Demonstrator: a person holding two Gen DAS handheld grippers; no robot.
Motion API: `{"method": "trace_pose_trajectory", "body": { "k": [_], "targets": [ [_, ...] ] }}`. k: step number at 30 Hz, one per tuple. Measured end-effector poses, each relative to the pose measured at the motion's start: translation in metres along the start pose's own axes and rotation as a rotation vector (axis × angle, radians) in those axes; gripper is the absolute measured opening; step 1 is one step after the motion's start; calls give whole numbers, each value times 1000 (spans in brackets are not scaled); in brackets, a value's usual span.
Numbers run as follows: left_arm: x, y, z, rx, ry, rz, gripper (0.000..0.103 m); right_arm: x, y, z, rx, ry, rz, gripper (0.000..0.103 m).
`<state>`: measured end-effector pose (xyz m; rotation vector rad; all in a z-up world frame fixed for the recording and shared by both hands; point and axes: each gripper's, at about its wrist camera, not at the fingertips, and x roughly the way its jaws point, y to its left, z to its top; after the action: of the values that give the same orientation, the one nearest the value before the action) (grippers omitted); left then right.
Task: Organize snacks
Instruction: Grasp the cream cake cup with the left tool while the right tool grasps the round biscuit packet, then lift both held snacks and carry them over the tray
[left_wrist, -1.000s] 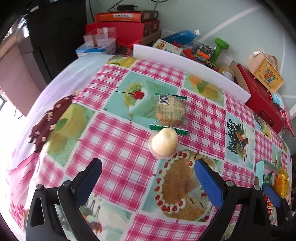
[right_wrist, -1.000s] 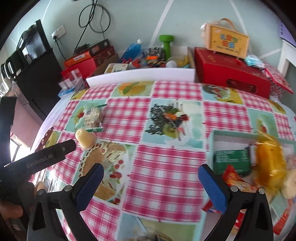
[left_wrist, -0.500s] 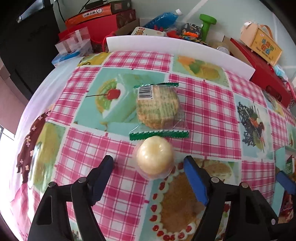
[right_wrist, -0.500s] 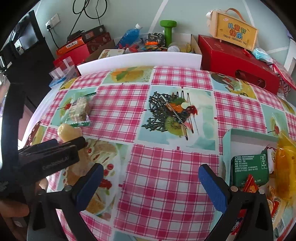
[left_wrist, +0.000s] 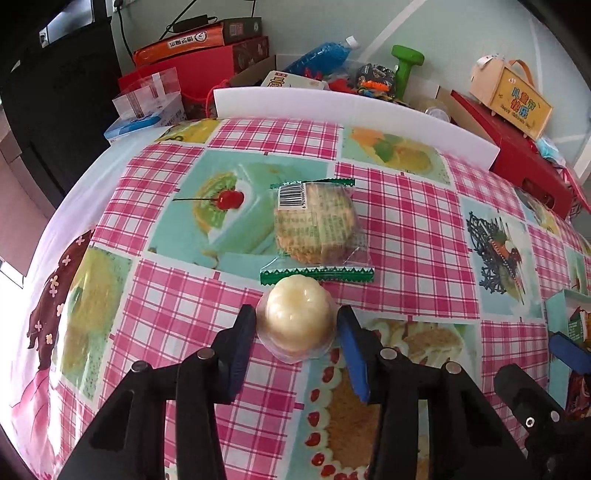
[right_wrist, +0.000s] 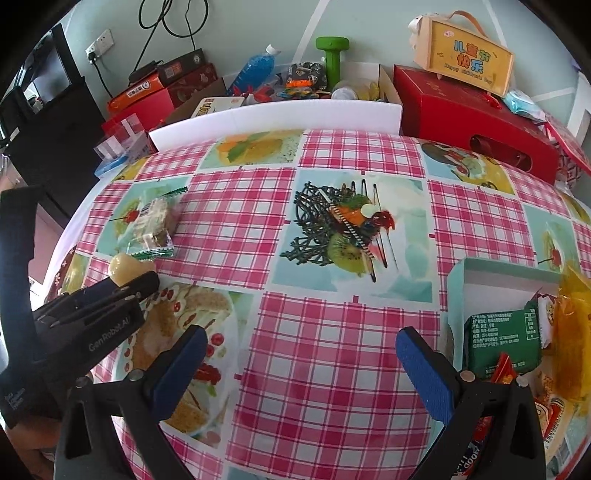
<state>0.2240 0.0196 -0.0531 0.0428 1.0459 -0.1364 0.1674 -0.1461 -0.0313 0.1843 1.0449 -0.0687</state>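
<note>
Left claw (left_wrist: 295, 325) closing around the fluted, glossy cream jelly cup (left_wrist: 297, 321), pads at its clear plastic rim, on the checked oilcloth tabletop (left_wrist: 406, 229). Crinkly wrapped biscuit (left_wrist: 317, 225) just behind. Right claw (right_wrist: 301, 354) gapes empty. Teal box (right_wrist: 491, 273) holds a green packet (right_wrist: 502, 339).

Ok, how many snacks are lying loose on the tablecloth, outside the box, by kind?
jelly cup: 1
wrapped biscuit: 1
Total: 2
</note>
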Motion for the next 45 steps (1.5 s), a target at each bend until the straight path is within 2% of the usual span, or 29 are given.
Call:
{"method": "trace_pose_trajectory", "body": {
  "k": [13,23,26,33,37,43,45],
  "targets": [
    [-3,40,9,-47,1,27,46,6,36,32,-64,-40,50,103],
    [7,85,27,-93,0,67,47,35,79,64,-100,-24,92,103],
    [9,92,30,-91,4,80,47,49,91,73,-115,-5,99,98],
    [10,109,31,-85,2,102,47,68,118,85,-121,24,133,97],
    [10,115,31,-90,1,97,43,75,131,88,-133,35,127,96],
    [12,113,33,-76,0,104,43,83,141,90,-145,45,107,85],
    [14,110,34,-69,-1,104,43,83,139,90,-147,37,92,75]
  ]
}}
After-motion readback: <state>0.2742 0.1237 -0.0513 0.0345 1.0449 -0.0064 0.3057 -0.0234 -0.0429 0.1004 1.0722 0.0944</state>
